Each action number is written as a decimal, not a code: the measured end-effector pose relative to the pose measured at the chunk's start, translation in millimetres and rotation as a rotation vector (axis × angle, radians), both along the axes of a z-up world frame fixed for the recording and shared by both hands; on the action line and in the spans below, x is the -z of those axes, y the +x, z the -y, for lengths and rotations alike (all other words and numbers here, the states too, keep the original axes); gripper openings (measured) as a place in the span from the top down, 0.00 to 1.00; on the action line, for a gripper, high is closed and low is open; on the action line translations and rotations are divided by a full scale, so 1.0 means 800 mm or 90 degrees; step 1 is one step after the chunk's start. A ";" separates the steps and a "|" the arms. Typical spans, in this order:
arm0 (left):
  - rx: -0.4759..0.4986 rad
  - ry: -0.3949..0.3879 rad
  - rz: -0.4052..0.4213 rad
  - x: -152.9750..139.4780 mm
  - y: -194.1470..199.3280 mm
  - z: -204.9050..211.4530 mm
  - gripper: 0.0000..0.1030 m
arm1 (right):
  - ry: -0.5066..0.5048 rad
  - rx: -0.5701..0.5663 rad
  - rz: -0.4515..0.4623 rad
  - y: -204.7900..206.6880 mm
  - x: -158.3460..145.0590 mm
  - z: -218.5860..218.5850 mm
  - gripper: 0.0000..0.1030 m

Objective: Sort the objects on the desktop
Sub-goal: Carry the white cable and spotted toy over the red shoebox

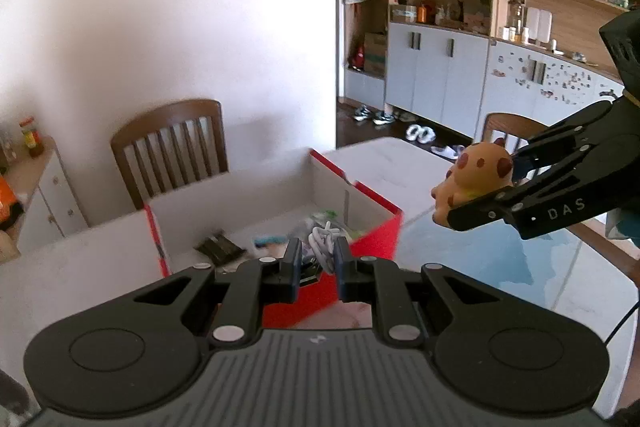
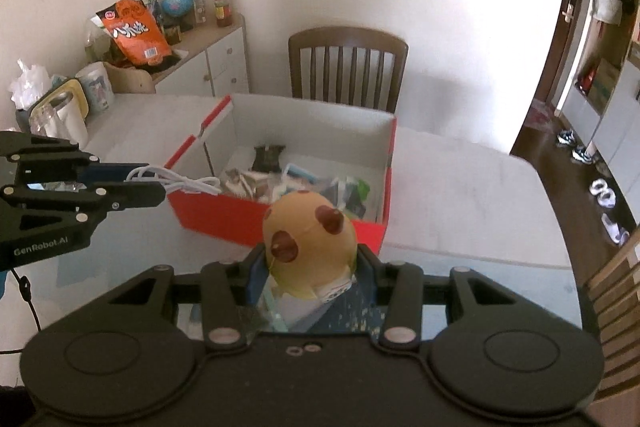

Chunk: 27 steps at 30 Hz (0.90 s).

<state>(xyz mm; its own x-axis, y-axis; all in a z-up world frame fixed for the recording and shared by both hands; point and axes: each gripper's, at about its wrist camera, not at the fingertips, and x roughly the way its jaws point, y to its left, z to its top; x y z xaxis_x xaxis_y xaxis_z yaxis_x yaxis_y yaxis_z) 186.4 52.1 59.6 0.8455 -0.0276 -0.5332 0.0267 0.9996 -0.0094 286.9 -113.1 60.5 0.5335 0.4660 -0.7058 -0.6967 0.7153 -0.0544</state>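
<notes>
A red cardboard box (image 1: 372, 239) (image 2: 280, 223) with a white inside stands on the table and holds several small items. My left gripper (image 1: 317, 267) (image 2: 160, 187) is shut on a white cable (image 1: 324, 241) (image 2: 180, 183) and holds it over the box's near-left corner. My right gripper (image 2: 310, 267) (image 1: 480, 183) is shut on an orange toy with brown spots (image 2: 310, 239) (image 1: 472, 179), held in the air just short of the box's near wall.
The white table (image 2: 460, 195) has a glass top. A wooden chair (image 2: 347, 67) stands behind the box, another chair (image 1: 508, 131) at the far side. A sideboard (image 2: 208, 67) with a snack bag, jars and cups is at the left.
</notes>
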 end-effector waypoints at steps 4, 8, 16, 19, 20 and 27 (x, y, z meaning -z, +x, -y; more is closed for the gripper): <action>-0.010 0.014 0.007 -0.007 0.015 -0.015 0.85 | 0.000 -0.005 0.018 0.013 -0.008 -0.014 0.57; -0.020 0.025 0.005 -0.007 0.030 -0.027 0.85 | 0.002 -0.005 0.024 0.029 -0.012 -0.027 0.57; -0.044 0.049 -0.008 0.005 0.060 -0.050 0.85 | -0.014 -0.007 0.028 0.059 -0.007 -0.052 0.57; -0.055 0.070 -0.023 0.019 0.075 -0.056 0.85 | -0.018 -0.007 0.029 0.068 -0.005 -0.061 0.57; -0.059 0.071 -0.028 0.023 0.080 -0.060 0.85 | -0.020 -0.008 0.026 0.072 -0.003 -0.064 0.57; -0.062 0.056 -0.068 0.040 0.118 -0.084 0.85 | -0.034 -0.002 0.009 0.098 0.014 -0.086 0.57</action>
<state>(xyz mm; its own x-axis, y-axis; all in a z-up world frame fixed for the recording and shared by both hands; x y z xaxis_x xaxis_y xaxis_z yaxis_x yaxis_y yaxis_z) 281.1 119.2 27.6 0.7801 0.1029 -0.6172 -0.0673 0.9945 0.0807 365.5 -44.6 49.4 0.5424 0.4289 -0.7224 -0.6974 0.7093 -0.1025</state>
